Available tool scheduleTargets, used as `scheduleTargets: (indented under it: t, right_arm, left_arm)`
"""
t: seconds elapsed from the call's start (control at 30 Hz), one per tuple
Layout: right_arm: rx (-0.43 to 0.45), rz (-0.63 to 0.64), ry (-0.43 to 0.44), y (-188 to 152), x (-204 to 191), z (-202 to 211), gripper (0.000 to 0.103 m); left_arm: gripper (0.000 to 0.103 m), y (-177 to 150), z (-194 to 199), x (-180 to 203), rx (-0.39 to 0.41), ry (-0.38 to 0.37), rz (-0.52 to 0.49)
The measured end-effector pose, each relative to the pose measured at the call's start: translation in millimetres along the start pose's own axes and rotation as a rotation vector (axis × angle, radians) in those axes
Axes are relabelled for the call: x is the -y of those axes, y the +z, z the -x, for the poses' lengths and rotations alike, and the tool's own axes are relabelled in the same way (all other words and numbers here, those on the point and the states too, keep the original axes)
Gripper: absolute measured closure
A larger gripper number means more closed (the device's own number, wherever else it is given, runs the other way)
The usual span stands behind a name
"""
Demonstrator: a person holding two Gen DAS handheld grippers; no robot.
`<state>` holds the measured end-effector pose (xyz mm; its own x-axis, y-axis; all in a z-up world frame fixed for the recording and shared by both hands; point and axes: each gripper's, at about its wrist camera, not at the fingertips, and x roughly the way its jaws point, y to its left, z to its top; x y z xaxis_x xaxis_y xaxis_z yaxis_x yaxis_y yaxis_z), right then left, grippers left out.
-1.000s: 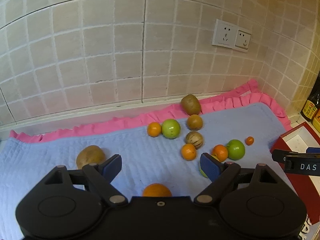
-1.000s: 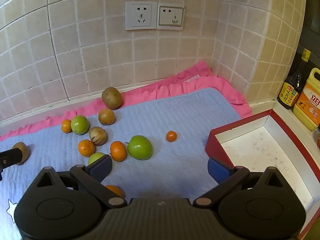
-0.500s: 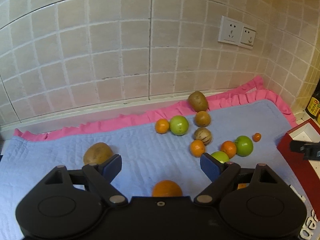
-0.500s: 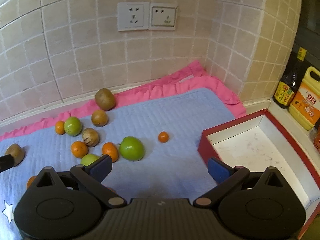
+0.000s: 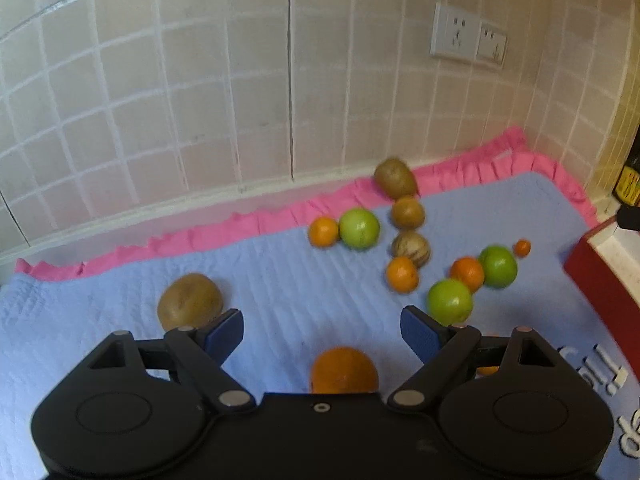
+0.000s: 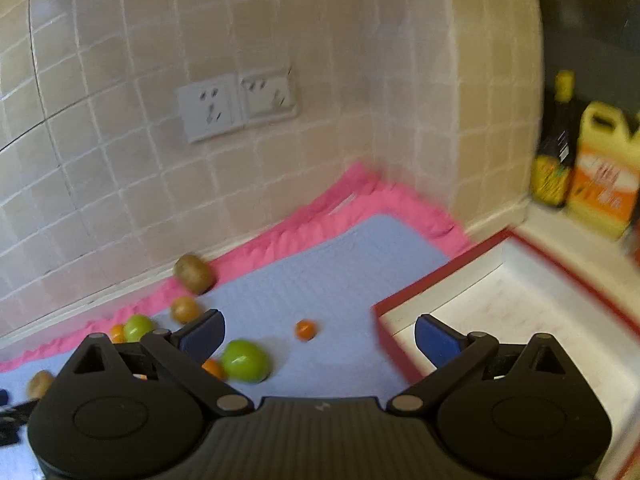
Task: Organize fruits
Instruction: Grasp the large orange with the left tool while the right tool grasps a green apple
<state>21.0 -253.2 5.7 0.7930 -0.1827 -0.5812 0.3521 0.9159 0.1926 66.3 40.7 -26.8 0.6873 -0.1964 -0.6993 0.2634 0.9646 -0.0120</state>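
Note:
Several fruits lie scattered on a blue quilted mat (image 5: 280, 280) with a pink frill. In the left wrist view an orange (image 5: 344, 370) sits just below my open left gripper (image 5: 322, 330), and a brown kiwi (image 5: 189, 300) lies by its left finger. Farther right lie green apples (image 5: 449, 300), small oranges (image 5: 402, 275) and more brown fruit (image 5: 395, 178). My right gripper (image 6: 320, 334) is open and holds nothing; beyond it lie a green apple (image 6: 245, 360) and a tiny orange (image 6: 306, 329). A red box with a white inside (image 6: 520, 300) stands at the right.
A tiled wall with a double socket (image 6: 238, 106) runs behind the mat and turns a corner at the right. A dark sauce bottle (image 6: 556, 152) and a yellow oil jug (image 6: 604, 172) stand on the counter beyond the red box (image 5: 600, 272).
Both grippers stay open. The right wrist view has swung right and tilted, now blurred, bringing the box closer. The left view has shifted slightly, with the fruits sliding right and nearer.

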Motion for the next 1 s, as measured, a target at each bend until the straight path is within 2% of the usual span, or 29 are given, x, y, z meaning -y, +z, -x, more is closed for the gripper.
scheduleTargets:
  t: [0.1, 0.17, 0.2, 0.27, 0.33, 0.37, 0.53, 0.7, 0.73, 0.77, 0.83, 1.0]
  right_arm:
    - [-0.092, -0.026, 0.024, -7, -6, -28, 0.001]
    - [-0.138, -0.031, 0.026, -11, -10, -44, 0.006]
    - [-0.157, -0.035, 0.034, -14, -14, -50, 0.012]
    - [-0.183, -0.046, 0.047, -16, -17, -62, 0.018]
    - [-0.214, -0.043, 0.059, -18, -21, -74, 0.032]
    - [-0.227, -0.043, 0.065, -18, -22, -80, 0.035]
    - [-0.275, -0.077, 0.109, -18, -30, -110, 0.037]
    - [-0.290, -0.101, 0.112, -14, -36, -134, 0.037]
    - [-0.295, -0.108, 0.111, -14, -37, -139, 0.037]
    - [-0.301, -0.115, 0.104, -14, -37, -143, 0.037]
    - [-0.311, -0.123, 0.103, -13, -38, -152, 0.037]
    - [-0.333, -0.145, 0.099, -14, -40, -166, 0.037]
  left_arm:
    - [0.001, -5, -12, 0, -0.040, -0.002, -0.007]
    - [0.001, -7, -19, 0, -0.059, -0.005, -0.015]
    - [0.001, -8, -22, -1, -0.066, -0.004, -0.017]
    - [0.001, -10, -29, -3, -0.083, -0.007, -0.016]
    - [0.001, -12, -35, -4, -0.103, -0.014, -0.010]
    - [0.001, -13, -38, -4, -0.111, -0.021, -0.011]
    - [0.001, -18, -51, -2, -0.135, -0.038, -0.022]
    - [0.002, -19, -62, -1, -0.153, -0.075, -0.001]
    - [0.004, -20, -64, 0, -0.156, -0.082, 0.002]
    - [0.013, -20, -66, 1, -0.159, -0.088, 0.003]
    - [0.019, -21, -72, 2, -0.175, -0.094, 0.007]
    - [0.019, -23, -83, -1, -0.198, -0.102, 0.023]
